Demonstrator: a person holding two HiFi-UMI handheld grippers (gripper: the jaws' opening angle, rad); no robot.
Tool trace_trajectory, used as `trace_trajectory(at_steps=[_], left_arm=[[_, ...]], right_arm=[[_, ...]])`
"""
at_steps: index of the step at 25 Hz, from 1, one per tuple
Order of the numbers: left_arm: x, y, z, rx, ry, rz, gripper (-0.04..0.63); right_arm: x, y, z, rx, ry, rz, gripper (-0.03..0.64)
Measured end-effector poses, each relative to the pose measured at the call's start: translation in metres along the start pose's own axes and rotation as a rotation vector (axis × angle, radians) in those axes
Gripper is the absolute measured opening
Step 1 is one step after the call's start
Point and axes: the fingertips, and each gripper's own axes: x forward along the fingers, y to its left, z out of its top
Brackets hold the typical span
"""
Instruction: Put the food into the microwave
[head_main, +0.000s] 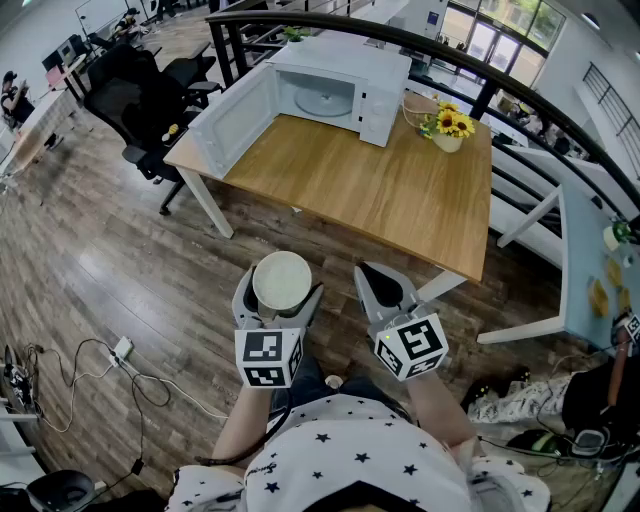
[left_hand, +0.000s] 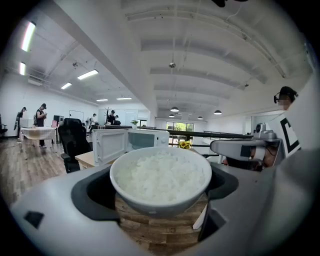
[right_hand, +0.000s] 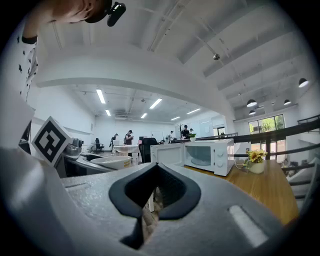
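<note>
Partly hidden, rice bowl (left_hand: 160, 180) clamped in left hand-held gripper (head_main: 280, 288); right hand-held gripper (head_main: 384, 288) closed, empty.

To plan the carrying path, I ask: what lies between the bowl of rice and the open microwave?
In the head view, only wood floor and bare table lie between the bowl and the microwave; the flowers stand aside.

We see a white bowl (head_main: 281, 282) filled with white rice (left_hand: 160, 176), sitting upright and clasped between the jaws of the left gripper (head_main: 280, 300), above the wooden floor (head_main: 150, 270) and well apart from the table (head_main: 400, 195). The white microwave (head_main: 345, 62) stands at the table's far end. Its door (head_main: 235, 118) is swung wide open to the left, and we can make out the round turntable (head_main: 325, 100) inside.
</note>
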Motion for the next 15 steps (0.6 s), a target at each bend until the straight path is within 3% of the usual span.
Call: trace_trajectory(at_steps=[6,15], left_arm=[[-0.032,-0.015,0.003,0.037,-0.024,-0.007,0.493],[-0.050,-0.022,-0.006,0.024,-0.031,-0.004,0.494]], right_arm=[[-0.032,0.014,0.001,-0.003,-0.010,-0.010,0.005],[-0.046,0.032,-0.006,-0.015,0.005,0.012,0.005]])
